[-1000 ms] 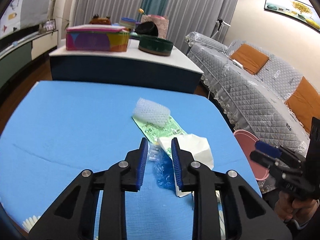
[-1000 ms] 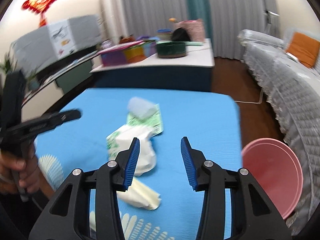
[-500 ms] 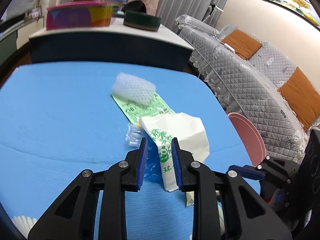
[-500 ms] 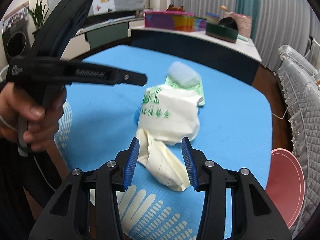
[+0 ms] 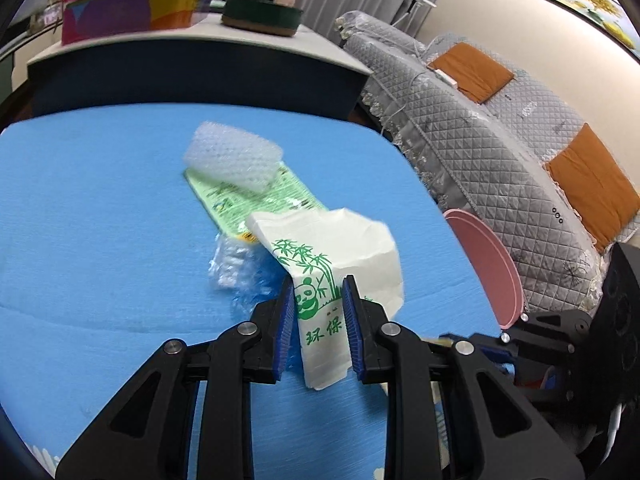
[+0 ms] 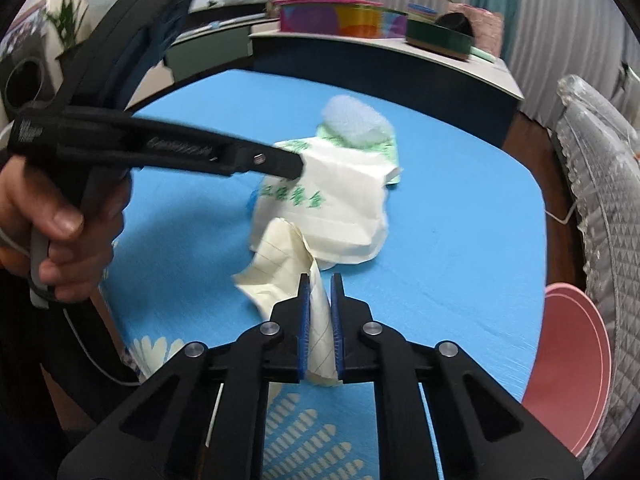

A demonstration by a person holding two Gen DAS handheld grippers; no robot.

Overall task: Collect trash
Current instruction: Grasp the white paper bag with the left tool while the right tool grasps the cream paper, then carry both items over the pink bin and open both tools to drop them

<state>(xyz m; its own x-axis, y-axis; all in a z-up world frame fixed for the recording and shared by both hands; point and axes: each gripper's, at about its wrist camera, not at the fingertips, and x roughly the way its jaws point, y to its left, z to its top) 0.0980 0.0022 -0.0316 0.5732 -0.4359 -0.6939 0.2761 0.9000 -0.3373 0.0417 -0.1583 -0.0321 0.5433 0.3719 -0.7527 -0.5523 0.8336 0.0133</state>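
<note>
On the blue worktop, left tongs are closing around the panda-printed bag; right tongs are clamping crumpled lined paper.

The left wrist camera sits just behind its own jaws, tilted down and close over the blue tabletop, facing a grey quilted sofa at right; the right wrist camera looks from the opposite side, equally near, facing curtains and a cluttered counter; both views share the white panda-print bag, the bubble-wrap roll, the pink bin and that counter.
</note>
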